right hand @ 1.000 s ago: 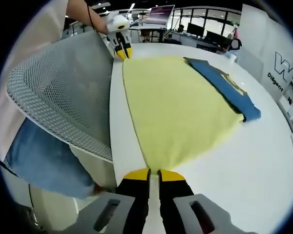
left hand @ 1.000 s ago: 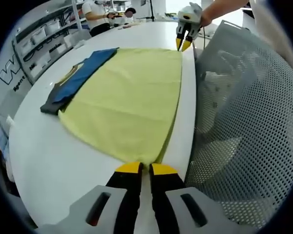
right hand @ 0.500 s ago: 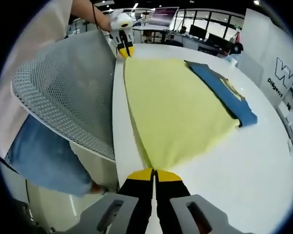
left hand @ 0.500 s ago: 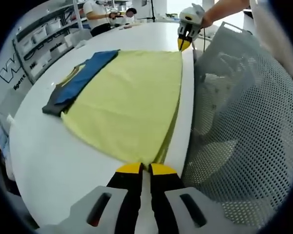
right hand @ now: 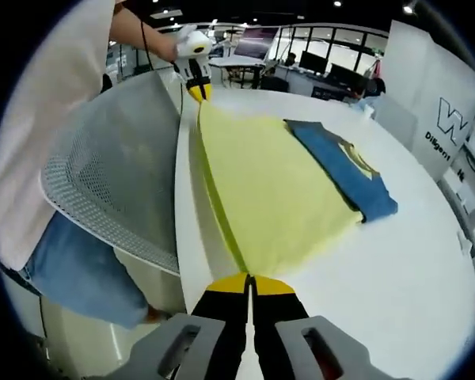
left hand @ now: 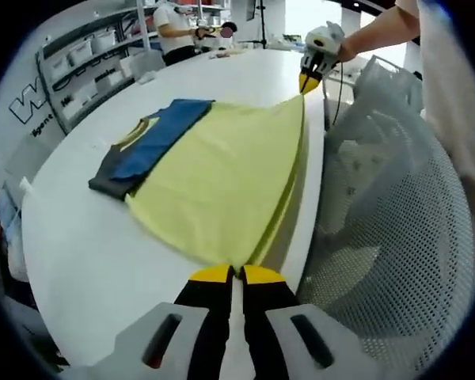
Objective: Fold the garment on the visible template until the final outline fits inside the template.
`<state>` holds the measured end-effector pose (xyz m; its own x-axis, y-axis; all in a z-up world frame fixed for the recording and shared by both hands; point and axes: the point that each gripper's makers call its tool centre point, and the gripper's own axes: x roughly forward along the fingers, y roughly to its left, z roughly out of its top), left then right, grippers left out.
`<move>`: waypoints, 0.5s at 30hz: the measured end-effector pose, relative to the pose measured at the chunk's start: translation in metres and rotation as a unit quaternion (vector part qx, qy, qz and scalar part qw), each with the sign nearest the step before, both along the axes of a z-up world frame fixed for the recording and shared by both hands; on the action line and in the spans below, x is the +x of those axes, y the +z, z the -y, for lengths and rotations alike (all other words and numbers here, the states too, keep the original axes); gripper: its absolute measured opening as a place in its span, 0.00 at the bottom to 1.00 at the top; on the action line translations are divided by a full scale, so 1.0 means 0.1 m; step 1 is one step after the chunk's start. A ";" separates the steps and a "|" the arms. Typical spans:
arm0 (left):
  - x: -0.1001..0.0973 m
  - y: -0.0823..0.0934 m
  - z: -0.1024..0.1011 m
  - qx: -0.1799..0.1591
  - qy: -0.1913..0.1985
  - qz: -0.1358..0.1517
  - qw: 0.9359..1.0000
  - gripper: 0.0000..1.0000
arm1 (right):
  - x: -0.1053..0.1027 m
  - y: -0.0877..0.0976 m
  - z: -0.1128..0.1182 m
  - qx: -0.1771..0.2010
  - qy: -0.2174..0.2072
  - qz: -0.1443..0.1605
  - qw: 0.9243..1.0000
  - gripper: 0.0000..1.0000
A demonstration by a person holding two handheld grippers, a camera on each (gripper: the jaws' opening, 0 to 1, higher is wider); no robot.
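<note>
Currently left claw and right claw each clamped on near corner of yellow garment, raised off white worktop. Risk: uneven pull drags blue garment, or corner slips free

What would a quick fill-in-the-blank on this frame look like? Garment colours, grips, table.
1. Both grippers, left gripper and right gripper, are shut on the ____ fabric garment.
2. The folded garment beside it is mainly ____.
3. Both garments lie on a ____ round-edged table.
4. The chair back is perforated ____ mesh.

Missing: yellow; blue; white; grey
</note>
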<state>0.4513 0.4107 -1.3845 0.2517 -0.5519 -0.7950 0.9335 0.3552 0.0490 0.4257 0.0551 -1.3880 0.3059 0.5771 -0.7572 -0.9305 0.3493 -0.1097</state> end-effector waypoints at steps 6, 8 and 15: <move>0.00 0.01 -0.01 -0.006 0.006 0.002 1.000 0.01 | 0.03 0.03 0.02 0.003 -0.006 0.006 1.000 0.00; 0.02 0.02 -0.02 -0.009 0.008 0.002 1.000 0.00 | 0.04 0.05 0.02 0.003 -0.005 0.007 1.000 0.00; 0.13 0.14 -0.03 -0.009 0.013 0.007 1.000 0.00 | 0.18 0.20 0.07 0.010 -0.015 0.017 1.000 0.00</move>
<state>0.4646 0.4137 -1.3701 0.2766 -0.5602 -0.7808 0.9235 0.3795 0.0548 0.4433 0.0478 -1.3678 0.3482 0.5818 -0.7350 -0.9157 0.3787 -0.1340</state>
